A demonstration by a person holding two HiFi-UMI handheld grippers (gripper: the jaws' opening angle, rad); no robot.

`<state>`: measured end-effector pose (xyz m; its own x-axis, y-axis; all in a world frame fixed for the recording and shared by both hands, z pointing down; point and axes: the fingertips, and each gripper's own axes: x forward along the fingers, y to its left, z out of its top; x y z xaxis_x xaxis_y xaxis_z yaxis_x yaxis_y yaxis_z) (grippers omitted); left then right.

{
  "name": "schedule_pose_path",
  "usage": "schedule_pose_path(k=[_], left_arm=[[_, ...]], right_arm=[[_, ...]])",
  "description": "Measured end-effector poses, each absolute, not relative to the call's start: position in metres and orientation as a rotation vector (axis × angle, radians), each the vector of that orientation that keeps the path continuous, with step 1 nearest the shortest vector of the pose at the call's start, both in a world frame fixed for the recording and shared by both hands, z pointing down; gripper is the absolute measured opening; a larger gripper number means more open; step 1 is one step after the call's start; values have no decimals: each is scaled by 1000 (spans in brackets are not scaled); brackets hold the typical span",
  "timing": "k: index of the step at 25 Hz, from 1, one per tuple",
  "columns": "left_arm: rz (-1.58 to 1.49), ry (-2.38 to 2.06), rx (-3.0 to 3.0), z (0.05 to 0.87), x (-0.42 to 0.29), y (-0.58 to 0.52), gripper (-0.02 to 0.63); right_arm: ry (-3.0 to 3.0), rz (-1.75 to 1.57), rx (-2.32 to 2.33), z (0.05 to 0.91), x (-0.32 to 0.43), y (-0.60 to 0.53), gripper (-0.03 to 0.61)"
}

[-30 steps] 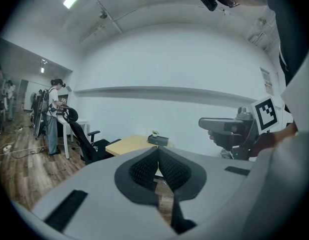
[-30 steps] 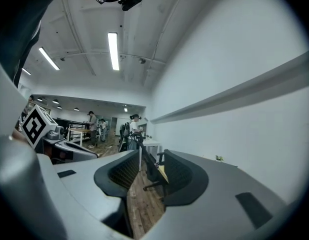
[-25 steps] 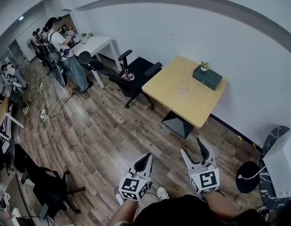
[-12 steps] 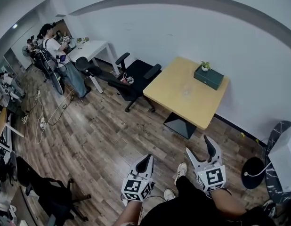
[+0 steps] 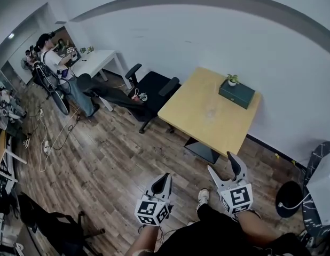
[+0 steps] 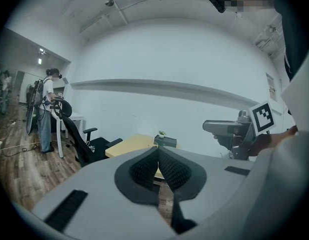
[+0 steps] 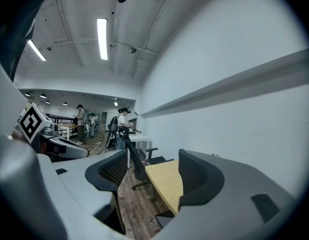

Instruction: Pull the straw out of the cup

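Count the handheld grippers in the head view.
2: left gripper low centre, tongs shut and empty; right gripper just right of it, tongs apart, having just been opening, nothing between them. None looks hidden.

L gripper (image 5: 164, 178) held low out front, jaws shut, empty. R gripper (image 5: 222, 164) alongside, jaws wide apart, having just opened then closed a touch; nothing btwn them. Both point fwd, near level.
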<state>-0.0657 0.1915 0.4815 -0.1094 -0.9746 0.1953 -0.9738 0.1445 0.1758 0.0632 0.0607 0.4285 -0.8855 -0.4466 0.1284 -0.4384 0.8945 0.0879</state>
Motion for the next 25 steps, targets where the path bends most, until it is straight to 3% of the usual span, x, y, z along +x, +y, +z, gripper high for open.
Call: schedule_pose_path(k=[25], left_arm=[[93, -2137, 1908, 489, -161, -25, 18]], right_arm=[[-2830, 4, 590, 468, -37, -144, 310]])
